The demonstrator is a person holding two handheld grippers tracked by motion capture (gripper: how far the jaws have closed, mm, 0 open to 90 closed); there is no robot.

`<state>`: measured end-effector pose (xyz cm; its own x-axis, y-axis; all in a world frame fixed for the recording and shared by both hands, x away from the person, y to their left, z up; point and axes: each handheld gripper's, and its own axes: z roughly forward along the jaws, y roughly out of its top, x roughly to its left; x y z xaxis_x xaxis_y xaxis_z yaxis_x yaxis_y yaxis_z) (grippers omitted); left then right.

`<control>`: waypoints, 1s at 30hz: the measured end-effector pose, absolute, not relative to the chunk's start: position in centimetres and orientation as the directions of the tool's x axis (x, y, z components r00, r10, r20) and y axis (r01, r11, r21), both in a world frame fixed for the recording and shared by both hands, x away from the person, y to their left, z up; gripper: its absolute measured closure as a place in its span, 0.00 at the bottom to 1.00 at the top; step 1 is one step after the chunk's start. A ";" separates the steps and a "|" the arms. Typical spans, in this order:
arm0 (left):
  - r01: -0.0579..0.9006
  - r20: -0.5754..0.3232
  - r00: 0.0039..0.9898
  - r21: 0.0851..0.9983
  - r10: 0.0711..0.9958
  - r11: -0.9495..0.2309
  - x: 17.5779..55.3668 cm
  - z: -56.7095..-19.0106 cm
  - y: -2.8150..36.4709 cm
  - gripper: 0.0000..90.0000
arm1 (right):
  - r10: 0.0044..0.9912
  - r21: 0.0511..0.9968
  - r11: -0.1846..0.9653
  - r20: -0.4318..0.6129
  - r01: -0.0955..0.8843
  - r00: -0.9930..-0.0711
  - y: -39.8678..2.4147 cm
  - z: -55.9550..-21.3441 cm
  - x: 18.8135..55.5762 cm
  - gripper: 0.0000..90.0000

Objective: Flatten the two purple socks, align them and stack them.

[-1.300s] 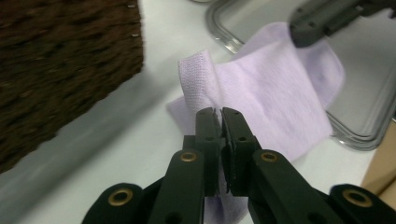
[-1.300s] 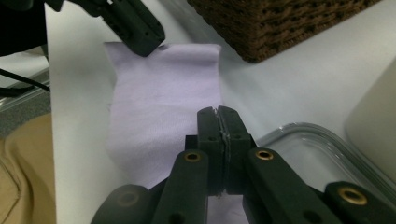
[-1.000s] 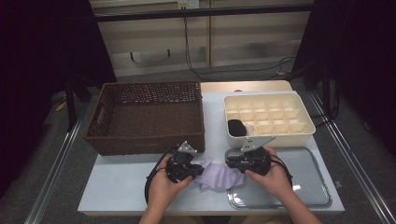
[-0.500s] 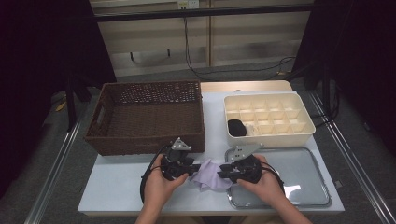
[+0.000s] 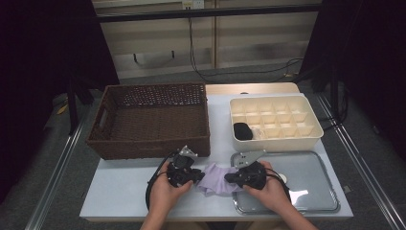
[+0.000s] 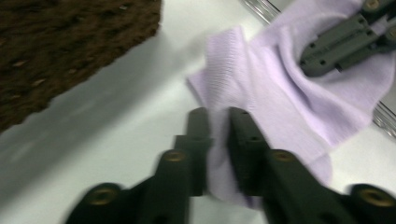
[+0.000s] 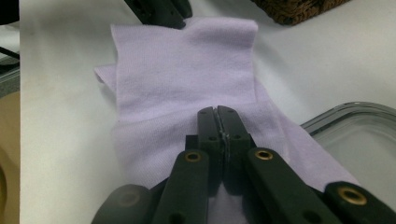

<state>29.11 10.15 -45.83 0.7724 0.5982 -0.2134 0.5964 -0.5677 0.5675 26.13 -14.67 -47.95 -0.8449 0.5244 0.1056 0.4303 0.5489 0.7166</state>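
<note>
While both grippers pinch it, one lilac cloth (image 5: 218,178) lies on the white table (image 5: 124,182), its right end over the rim of the single metal tray (image 5: 311,191). The left gripper (image 6: 218,122) has just closed its jaws on a fold of the fabric; the right gripper (image 7: 217,116) has its jaws clamped tight on a thin layer. Two hands come in from the near edge, tips facing each other. Behind stand one wicker basket (image 5: 148,120) and one compartment box (image 5: 274,122).
</note>
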 end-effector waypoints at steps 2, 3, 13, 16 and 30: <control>0.589 -0.198 0.775 0.573 0.601 -0.570 29.0 -45.6 10.0 0.95 | 0.524 0.717 0.545 0.113 0.434 -0.844 -14.7 -47.9 26.2 0.99; 0.586 -0.201 0.776 0.581 0.598 -0.565 28.9 -45.4 10.0 0.96 | 0.524 0.715 0.550 0.108 0.432 -0.845 -14.8 -47.8 26.2 0.99; 0.569 -0.217 0.788 0.613 0.575 -0.548 28.4 -43.9 9.6 0.97 | 0.541 0.732 0.523 0.110 0.436 -0.834 -16.4 -46.4 26.4 0.99; 0.572 -0.212 0.790 0.592 0.575 -0.568 28.5 -44.4 9.2 0.94 | 0.559 0.733 0.513 0.109 0.446 -0.822 -17.2 -46.1 26.6 0.99; 0.576 -0.191 0.790 0.559 0.583 -0.596 28.5 -45.2 8.9 0.86 | 0.571 0.792 0.461 0.080 0.400 -0.817 -16.4 -45.2 26.3 0.90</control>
